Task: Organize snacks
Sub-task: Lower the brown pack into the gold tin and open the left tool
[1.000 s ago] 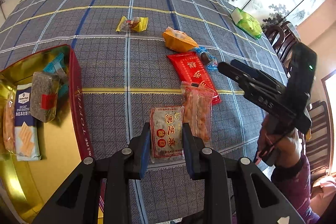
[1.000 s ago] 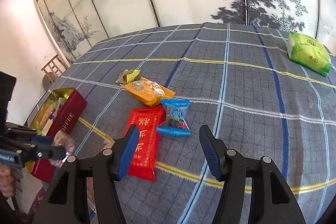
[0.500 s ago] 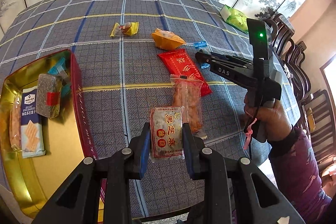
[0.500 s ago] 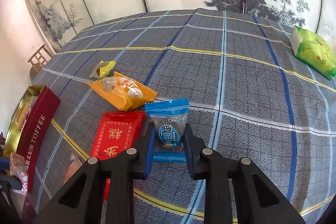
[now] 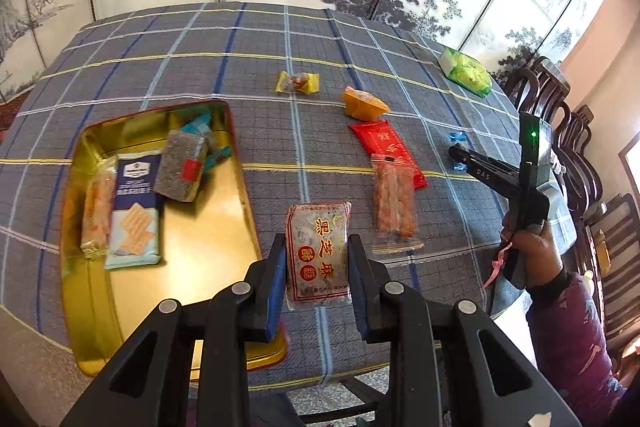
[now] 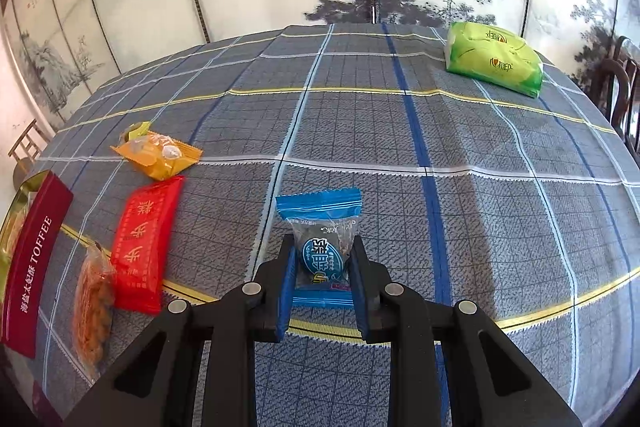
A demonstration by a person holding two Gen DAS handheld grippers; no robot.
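Observation:
My left gripper (image 5: 318,259) is shut on a clear sesame-bar packet (image 5: 318,251) with red Chinese print, held above the table just right of the open gold tin (image 5: 208,227). The tin holds a cracker pack (image 5: 134,211), a dark seed bar (image 5: 180,167) and other wrapped snacks. My right gripper (image 6: 324,263) is shut on a blue-wrapped candy (image 6: 322,227), lifted over the checked cloth. In the left wrist view the right gripper (image 5: 458,157) shows at the right with a hand behind it.
On the cloth lie a red packet (image 6: 144,239), an orange packet (image 6: 158,155), a clear pack of orange sticks (image 5: 394,207), a yellow candy (image 5: 298,83) and a green pack (image 6: 494,59) far right. The tin's red wall (image 6: 34,259) reads TOFFEE. Dark chairs (image 5: 568,131) stand at the right.
The right gripper's jaws closed on the blue candy and raised it off the cloth. The left gripper carried the sesame packet up and left, toward the tin.

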